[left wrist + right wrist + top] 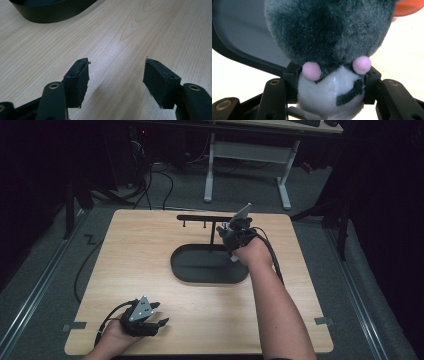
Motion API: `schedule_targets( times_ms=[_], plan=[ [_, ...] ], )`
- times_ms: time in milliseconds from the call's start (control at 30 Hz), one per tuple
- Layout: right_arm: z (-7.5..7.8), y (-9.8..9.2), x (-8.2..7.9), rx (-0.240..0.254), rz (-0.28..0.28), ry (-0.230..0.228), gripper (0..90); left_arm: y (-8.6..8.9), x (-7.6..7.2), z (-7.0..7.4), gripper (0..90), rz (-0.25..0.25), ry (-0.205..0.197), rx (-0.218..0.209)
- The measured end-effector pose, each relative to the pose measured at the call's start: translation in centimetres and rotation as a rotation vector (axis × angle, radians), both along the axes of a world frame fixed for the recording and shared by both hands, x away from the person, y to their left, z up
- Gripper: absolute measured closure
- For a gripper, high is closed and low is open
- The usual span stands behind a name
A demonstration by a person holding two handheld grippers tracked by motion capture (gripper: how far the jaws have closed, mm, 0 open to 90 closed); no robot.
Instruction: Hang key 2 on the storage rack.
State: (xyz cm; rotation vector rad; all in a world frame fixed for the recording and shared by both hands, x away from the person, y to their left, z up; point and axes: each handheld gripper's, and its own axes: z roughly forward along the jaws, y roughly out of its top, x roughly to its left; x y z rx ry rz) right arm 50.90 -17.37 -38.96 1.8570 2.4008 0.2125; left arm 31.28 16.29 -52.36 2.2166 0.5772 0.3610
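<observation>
A plush toy (329, 30) with dark grey fur, a white belly and two pink dots sits between the jaws of my right gripper (332, 73), whose pads press on its white part. In the high view my right gripper (227, 232) hangs above the far right end of a black oval tray (210, 279), beside the post of a black T-shaped rack (200, 218). The tray's wall (242, 30) lies behind the toy. My left gripper (160, 314) rests near the table's front left, its jaws wide apart over bare wood (116, 65). The tray's rim (50, 12) is ahead of it.
The wooden table (150, 250) has bare room left of and in front of the tray. Cables trail from both grippers. A white-legged desk (245, 155) and floor cables stand beyond the far edge. An orange patch (407, 6) shows at the right gripper view's top corner.
</observation>
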Motion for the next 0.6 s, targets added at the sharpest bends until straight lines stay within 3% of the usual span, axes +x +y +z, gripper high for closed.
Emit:
schedule_targets(
  times_ms=[500, 600],
  plan=[
    [-2.1, 1.8, 0.6, 0.030, 0.058, -0.010, 44.2, -0.3, 0.0, -0.1, 37.3, -0.010, 0.004, 0.004],
    [-2.6, 1.7, 0.5, 0.055, 0.069, -0.026, 38.7, -0.4, 0.0, -0.1, 37.3, -0.019, 0.007, 0.012]
  ],
)
